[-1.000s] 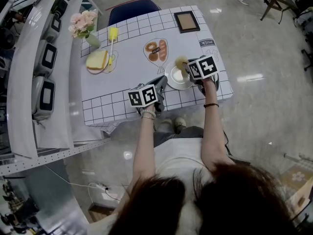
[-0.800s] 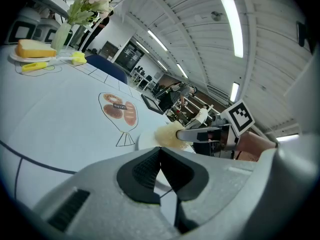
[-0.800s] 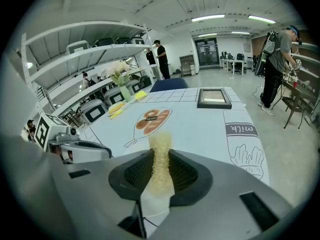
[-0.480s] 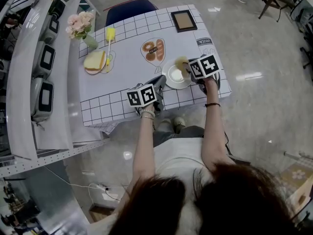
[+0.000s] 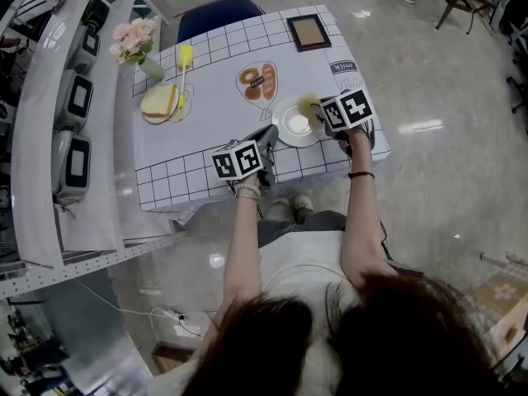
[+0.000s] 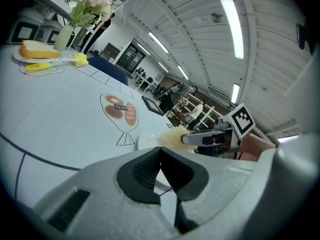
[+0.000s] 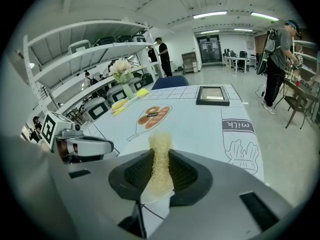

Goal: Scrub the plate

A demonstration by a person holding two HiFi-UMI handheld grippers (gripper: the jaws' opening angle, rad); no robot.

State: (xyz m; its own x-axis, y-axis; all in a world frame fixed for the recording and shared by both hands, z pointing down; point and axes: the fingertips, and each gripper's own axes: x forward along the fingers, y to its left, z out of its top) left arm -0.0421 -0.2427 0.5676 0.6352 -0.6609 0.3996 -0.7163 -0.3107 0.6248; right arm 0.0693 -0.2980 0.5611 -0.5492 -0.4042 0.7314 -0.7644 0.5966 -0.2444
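We judge scrubbing underway, not finished: right gripper pinches the scrubber over the plate, left gripper pressed together just left.

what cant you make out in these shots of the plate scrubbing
- Whether the scrubber touches the plate: the right gripper body hides it in its own view; too small in the head view.
- Dirt on the plate: too small in the head view; the left gripper body cuts most of it off.
- What the frame holds: too small.
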